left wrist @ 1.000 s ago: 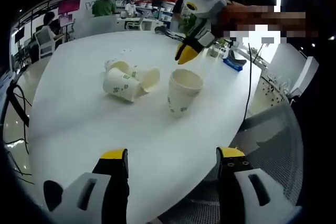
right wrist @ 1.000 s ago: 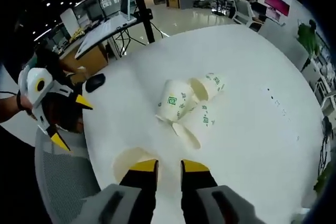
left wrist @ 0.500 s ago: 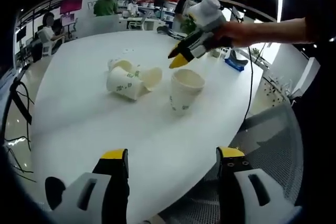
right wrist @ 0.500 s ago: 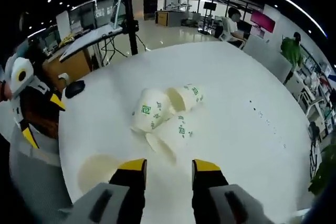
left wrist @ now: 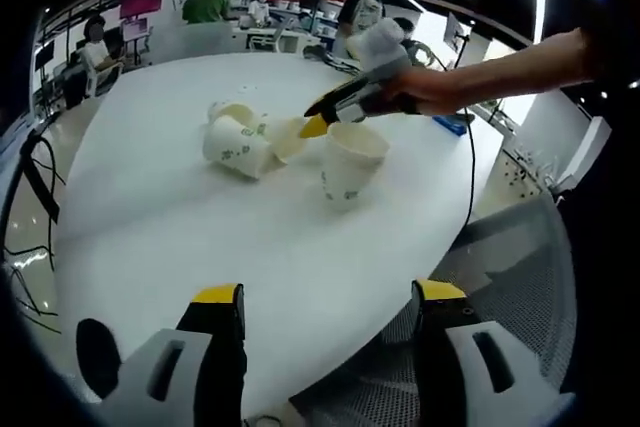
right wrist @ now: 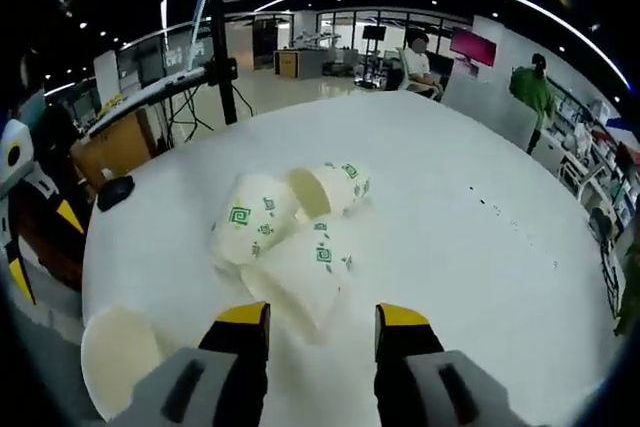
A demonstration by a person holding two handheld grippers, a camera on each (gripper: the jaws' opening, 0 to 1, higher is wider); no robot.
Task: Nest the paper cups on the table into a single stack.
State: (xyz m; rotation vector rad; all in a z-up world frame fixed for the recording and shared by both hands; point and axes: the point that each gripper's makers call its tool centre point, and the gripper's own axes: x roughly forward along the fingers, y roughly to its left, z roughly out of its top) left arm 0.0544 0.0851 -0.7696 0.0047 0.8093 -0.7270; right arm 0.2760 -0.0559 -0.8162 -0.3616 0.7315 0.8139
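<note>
Round white bench (left wrist: 180, 237) spans both views. Upright white paper cup with green print (left wrist: 347, 165) stands centre-right in left gripper view. Three tipped white paper cups (right wrist: 285, 237) lie clustered at centre of right gripper view. Right gripper (right wrist: 322, 319) jaws parted, empty, flanking nearest tipped cup's mouth. Left gripper (left wrist: 328, 297) jaws wide, empty.

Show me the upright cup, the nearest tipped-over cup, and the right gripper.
upright cup (left wrist: 345, 172), left gripper view, on its side wall
nearest tipped-over cup (right wrist: 300, 277), right gripper view, on its side wall
right gripper (right wrist: 320, 319), right gripper view, midway between its yellow tips
</note>
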